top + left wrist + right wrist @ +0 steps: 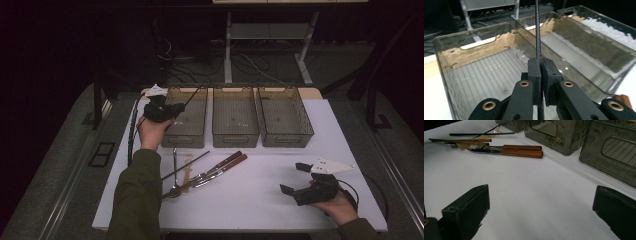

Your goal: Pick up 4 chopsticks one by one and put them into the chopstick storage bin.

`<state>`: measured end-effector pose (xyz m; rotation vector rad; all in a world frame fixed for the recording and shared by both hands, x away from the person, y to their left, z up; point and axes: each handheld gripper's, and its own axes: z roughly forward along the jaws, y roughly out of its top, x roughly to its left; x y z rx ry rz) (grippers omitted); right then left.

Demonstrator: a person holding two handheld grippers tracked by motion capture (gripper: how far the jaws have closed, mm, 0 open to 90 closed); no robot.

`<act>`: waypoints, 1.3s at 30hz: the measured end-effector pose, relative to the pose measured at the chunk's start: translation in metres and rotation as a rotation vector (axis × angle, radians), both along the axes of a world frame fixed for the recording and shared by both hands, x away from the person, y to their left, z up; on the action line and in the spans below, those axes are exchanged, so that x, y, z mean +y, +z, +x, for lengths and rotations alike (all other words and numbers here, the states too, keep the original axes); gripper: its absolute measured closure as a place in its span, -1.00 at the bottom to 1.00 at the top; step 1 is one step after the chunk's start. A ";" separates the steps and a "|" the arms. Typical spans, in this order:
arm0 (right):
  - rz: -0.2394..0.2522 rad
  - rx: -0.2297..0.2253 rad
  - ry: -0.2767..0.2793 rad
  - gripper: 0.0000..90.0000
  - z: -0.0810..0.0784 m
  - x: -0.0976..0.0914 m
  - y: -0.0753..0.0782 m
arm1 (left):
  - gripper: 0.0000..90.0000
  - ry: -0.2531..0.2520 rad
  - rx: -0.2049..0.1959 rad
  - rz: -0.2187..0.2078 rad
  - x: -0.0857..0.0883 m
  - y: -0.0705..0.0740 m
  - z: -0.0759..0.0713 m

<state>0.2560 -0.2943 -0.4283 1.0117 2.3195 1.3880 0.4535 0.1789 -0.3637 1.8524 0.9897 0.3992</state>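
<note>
My left gripper (169,111) is shut on a thin black chopstick (194,95), held over the near left part of the left smoky plastic bin (183,140). In the left gripper view the pads of that gripper (541,65) pinch the chopstick (538,32), which rises upright above the bin's ribbed floor (481,80). My right gripper (292,178) rests on the white table at the near right. Its jaws are wide apart with nothing between them, as the right gripper view (541,202) shows.
A middle bin (235,138) and a right bin (288,139) stand beside the left one at the back. A pile of cutlery lies front left: two wood-handled pieces (227,162) (522,151), another black chopstick (481,134), a wooden utensil (187,172).
</note>
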 end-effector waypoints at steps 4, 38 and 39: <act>0.004 0.001 -0.002 -0.97 0.000 0.000 0.000 | 0.90 0.029 0.010 0.042 -0.002 -0.006 0.005; 0.018 0.001 -0.007 -0.98 0.000 -0.002 0.001 | 0.42 0.136 0.058 0.138 -0.003 -0.022 0.016; 0.020 0.001 -0.007 -0.97 0.000 -0.002 0.001 | 0.39 0.135 0.062 0.128 -0.003 -0.022 0.016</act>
